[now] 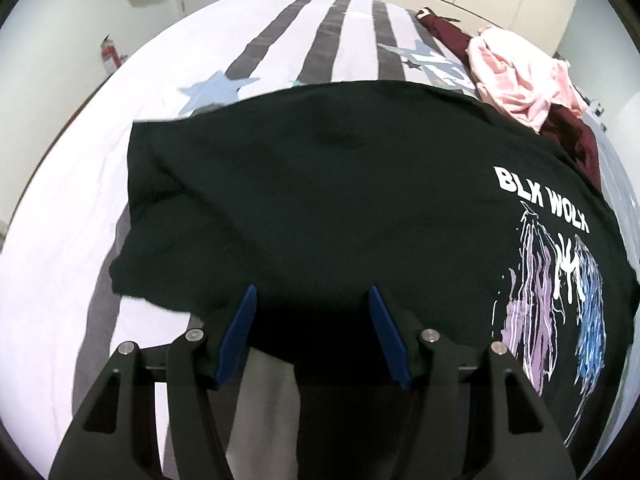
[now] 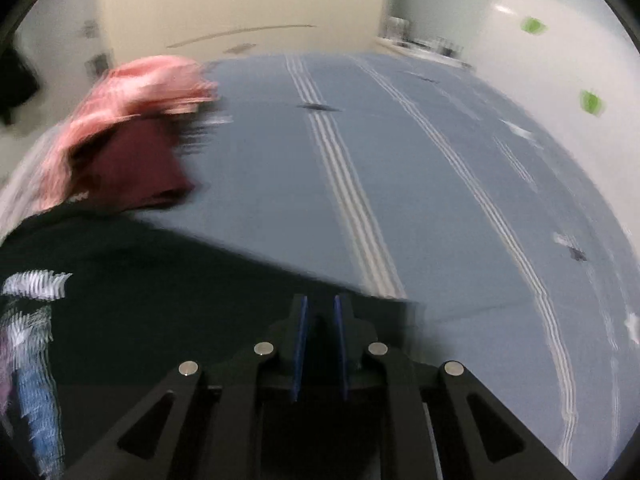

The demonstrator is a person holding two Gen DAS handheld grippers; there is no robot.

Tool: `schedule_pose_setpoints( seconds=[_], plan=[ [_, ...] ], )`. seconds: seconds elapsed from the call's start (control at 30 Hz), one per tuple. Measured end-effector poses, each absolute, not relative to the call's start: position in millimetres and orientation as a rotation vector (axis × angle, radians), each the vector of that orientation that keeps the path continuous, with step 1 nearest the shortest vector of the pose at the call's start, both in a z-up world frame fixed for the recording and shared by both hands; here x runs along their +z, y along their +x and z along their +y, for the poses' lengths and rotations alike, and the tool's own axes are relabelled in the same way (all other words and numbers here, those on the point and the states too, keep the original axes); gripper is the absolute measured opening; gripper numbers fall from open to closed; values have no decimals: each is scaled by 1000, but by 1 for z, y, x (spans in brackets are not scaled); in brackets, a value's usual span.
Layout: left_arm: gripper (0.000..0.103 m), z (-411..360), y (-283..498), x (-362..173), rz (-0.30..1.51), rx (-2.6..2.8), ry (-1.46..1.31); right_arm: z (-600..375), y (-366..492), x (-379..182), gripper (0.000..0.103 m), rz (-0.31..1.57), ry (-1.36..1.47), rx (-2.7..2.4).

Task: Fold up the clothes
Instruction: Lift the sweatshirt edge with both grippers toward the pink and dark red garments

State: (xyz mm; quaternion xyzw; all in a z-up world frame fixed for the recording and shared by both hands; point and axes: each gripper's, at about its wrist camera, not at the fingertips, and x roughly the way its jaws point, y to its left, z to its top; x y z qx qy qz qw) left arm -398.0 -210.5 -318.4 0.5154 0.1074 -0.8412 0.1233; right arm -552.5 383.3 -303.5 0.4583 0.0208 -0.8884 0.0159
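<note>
- We've got a black T-shirt (image 1: 320, 184) spread across the bed (image 1: 72, 208), print side up, with white "BLX WOLX" lettering (image 1: 540, 200) and a drippy purple-and-blue graphic (image 1: 560, 300) toward the right of the left wrist view.
- The bed cover under it is white with dark grey stripes (image 1: 276, 40) and pale blue stars (image 1: 218, 88).
- Our left gripper (image 1: 312, 292) sits over the near hem of the shirt with its blue pads (image 1: 240, 328) spread wide apart. Black cloth lies between them, but the pads aren't pressing on anything, so it's released.
- Past the shirt's far right corner, a pink garment (image 1: 520, 76) is bunched on top of a maroon one (image 1: 576, 136). Both lie just beside the shirt's edge.
- The right wrist view is pretty smeared. Our right gripper (image 2: 320, 300) has its pads close together with only a narrow gap, right at the shirt's corner on that side.
- There's dark fabric around and under those tips, but honestly we can't tell whether cloth is actually pinched in the gap or not.
- On that side the cover (image 2: 440, 200) looks blue-grey with thin white lines running away from us.
- A red fire extinguisher (image 1: 110, 54) stands by the wall off the far left.
</note>
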Motion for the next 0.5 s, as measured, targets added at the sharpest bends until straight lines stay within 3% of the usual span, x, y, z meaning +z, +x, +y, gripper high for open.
schedule_pose_setpoints(
  seconds=[0.07, 0.37, 0.5],
  plan=[
    [56, -208, -407, -317, 270, -2487, 1505, 349, -557, -305, 21, 99, 1381, -2705],
    [56, -181, -493, -321, 181, -2670, 1524, 224, -593, -331, 22, 214, 1310, -2517],
    [56, -153, -546, -330, 132, -2739, 1514, 202, -624, -353, 22, 232, 1418, -2505]
  ],
)
